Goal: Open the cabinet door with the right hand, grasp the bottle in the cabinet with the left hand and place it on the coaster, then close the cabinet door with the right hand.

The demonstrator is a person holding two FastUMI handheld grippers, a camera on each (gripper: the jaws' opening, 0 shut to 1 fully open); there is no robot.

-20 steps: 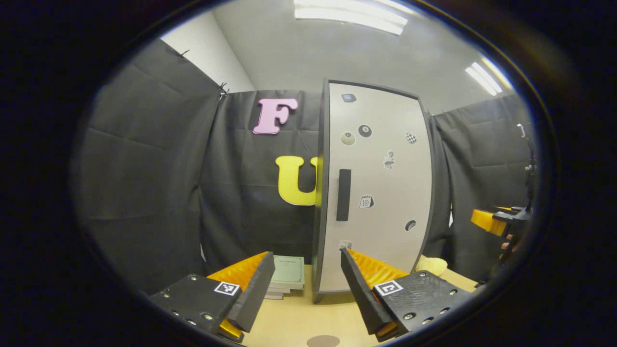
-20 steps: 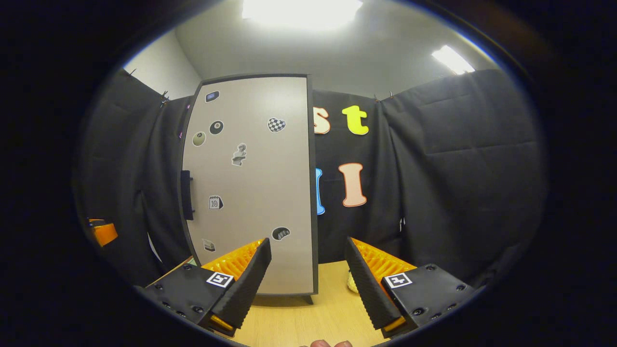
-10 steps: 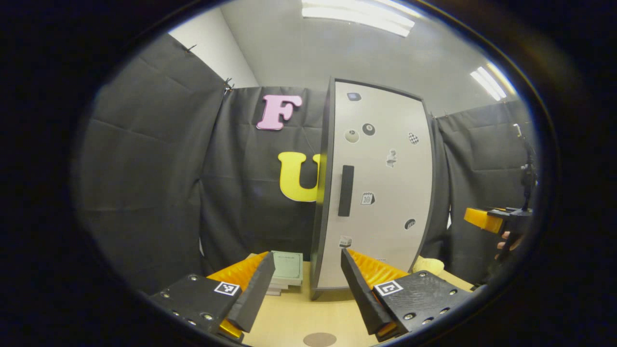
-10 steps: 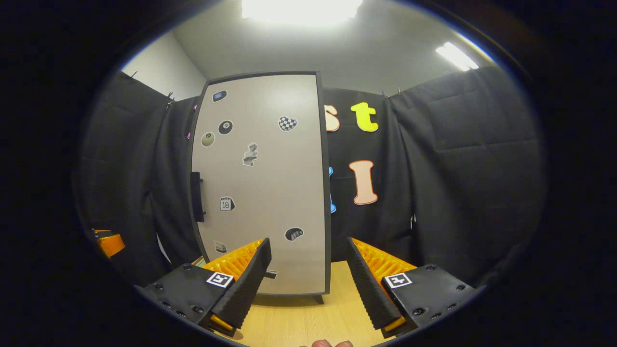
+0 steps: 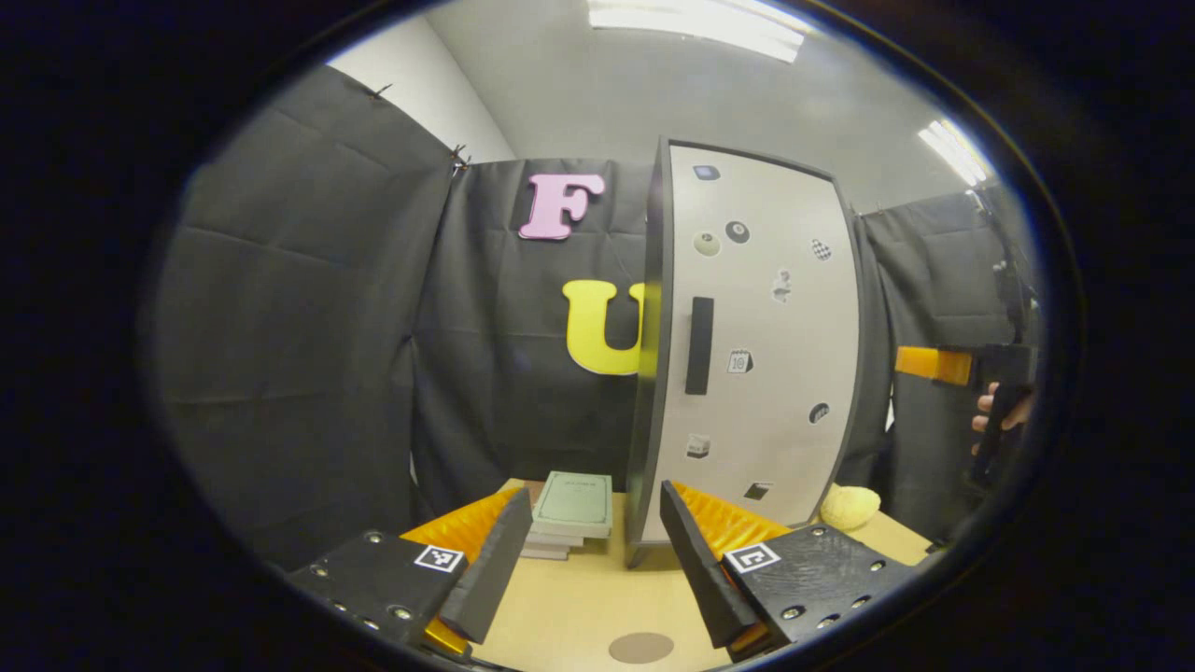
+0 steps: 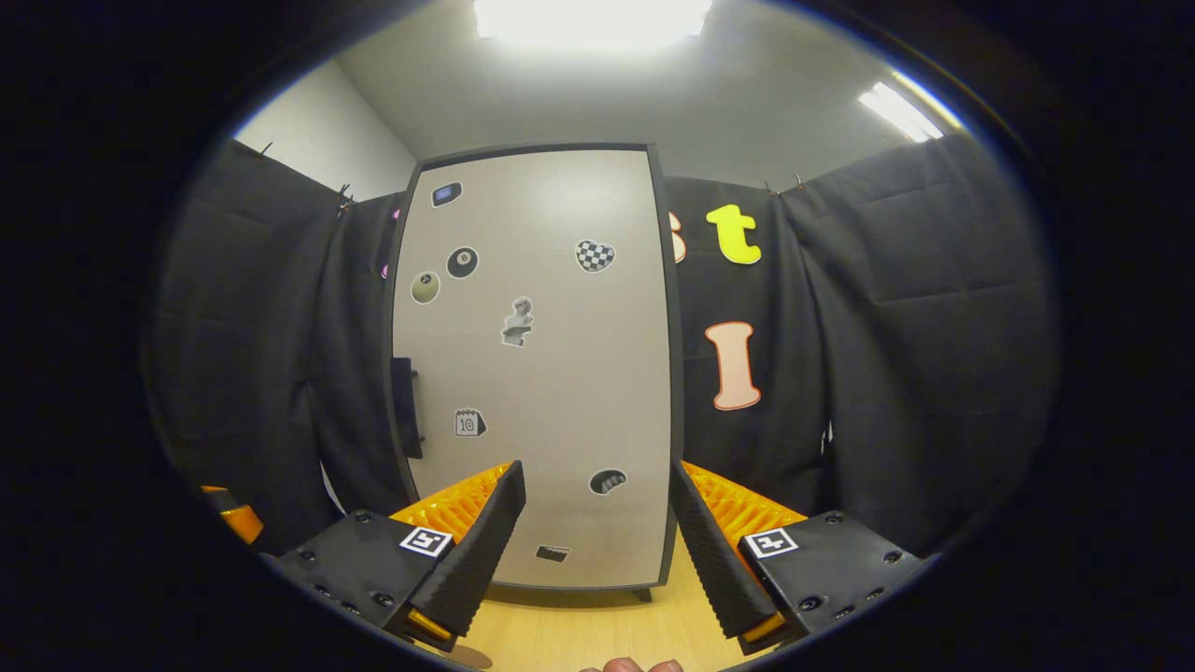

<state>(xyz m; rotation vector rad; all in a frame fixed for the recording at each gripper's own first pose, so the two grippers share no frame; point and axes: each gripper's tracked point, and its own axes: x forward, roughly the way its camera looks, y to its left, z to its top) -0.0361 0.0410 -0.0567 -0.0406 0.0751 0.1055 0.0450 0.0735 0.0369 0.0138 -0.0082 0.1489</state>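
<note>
Nothing is done yet: the cabinet door (image 6: 537, 373) is closed, your right gripper (image 6: 597, 523) and left gripper (image 5: 588, 541) both with jaws wide, empty; coaster (image 5: 640, 647) bare.

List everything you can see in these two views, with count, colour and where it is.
cabinet: one, pale grey door in a dark frame, shut, standing on the table
door handle: one, black, upright bar near the door's left edge
stickers: several, mixed colours, scattered over the door
books: a small stack, pale green cover on top, left of the cabinet
coaster: one, brown, round, on the table in front of the cabinet
yellow object: one, pale yellow, right of the cabinet
table: one, light wood
left gripper: open, empty
right gripper: open, empty
hand: one, holding the right gripper
</note>
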